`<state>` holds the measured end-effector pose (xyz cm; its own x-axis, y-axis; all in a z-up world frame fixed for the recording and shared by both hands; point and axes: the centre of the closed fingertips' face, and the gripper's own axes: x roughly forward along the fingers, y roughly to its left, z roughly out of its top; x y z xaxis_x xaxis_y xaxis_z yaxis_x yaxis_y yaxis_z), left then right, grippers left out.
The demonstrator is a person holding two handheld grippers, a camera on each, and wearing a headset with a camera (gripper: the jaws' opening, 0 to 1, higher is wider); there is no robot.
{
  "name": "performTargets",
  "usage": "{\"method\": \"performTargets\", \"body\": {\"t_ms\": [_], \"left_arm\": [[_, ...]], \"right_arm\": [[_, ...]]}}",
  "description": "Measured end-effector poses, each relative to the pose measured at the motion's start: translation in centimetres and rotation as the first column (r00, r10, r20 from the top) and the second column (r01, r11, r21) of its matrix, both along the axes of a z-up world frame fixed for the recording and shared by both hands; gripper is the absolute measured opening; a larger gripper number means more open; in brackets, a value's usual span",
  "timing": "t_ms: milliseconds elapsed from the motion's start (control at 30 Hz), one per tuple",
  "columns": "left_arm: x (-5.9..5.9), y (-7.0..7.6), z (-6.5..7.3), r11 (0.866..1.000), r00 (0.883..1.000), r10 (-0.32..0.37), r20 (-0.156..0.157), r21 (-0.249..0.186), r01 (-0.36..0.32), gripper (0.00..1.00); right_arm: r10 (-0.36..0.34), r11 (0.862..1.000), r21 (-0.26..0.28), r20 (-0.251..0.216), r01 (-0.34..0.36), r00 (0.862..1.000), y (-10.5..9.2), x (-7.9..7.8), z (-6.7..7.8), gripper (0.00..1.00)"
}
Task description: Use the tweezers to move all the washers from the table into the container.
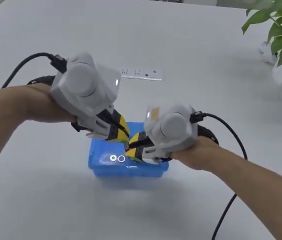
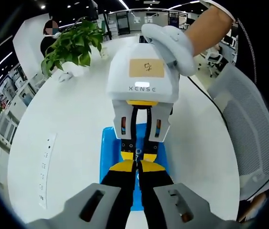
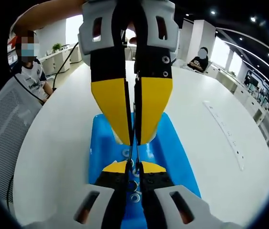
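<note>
Where legible, XENSE (image 2: 142, 88) on right gripper (image 2: 139, 154)

Container (image 1: 131, 170) blue; washers (image 1: 117, 158) silver; table (image 1: 206, 60) white; plant (image 1: 280, 36) green.

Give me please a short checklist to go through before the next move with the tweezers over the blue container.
1. Tweezers gripped by left gripper and right gripper: ok, both shut on them.
2. Tweezers above blue container: ok.
3. Washers already inside container: ok, several lie on its floor.
4. Washer held at the tweezers' end: cannot tell.
5. Washers left on table: cannot tell, grippers hide part.
</note>
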<state>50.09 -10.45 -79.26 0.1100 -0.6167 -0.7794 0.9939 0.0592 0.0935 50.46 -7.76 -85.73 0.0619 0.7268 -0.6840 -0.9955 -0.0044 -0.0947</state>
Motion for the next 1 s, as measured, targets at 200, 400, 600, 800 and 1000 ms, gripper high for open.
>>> {"method": "performTargets", "body": {"t_ms": [200,400,600,800,1000], "left_arm": [[0.1,0.0,0.0,1.000,1.000,0.004,-0.002,-0.003,-0.004,0.06],[-0.1,0.0,0.1,1.000,1.000,-0.002,0.005,0.007,0.002,0.06],[-0.2,0.0,0.8,1.000,1.000,0.000,0.011,-0.002,0.000,0.06],[-0.5,0.0,1.7,1.000,1.000,-0.002,0.018,0.000,0.002,0.06],[-1.1,0.0,2.9,1.000,1.000,-0.006,0.031,0.002,0.006,0.06]], "right_arm": [[-0.002,1.000,0.001,-0.007,0.002,1.000,0.0,0.0,0.1,0.10],[0.000,1.000,-0.006,0.008,0.000,1.000,0.0,0.0,0.1,0.11],[-0.003,1.000,0.003,0.017,0.003,1.000,0.0,0.0,0.8,0.11],[-0.012,1.000,0.018,0.024,0.012,1.000,-0.2,-0.3,1.8,0.12],[-0.028,0.999,0.040,0.031,0.027,0.999,-0.5,-0.7,3.1,0.11]]}}
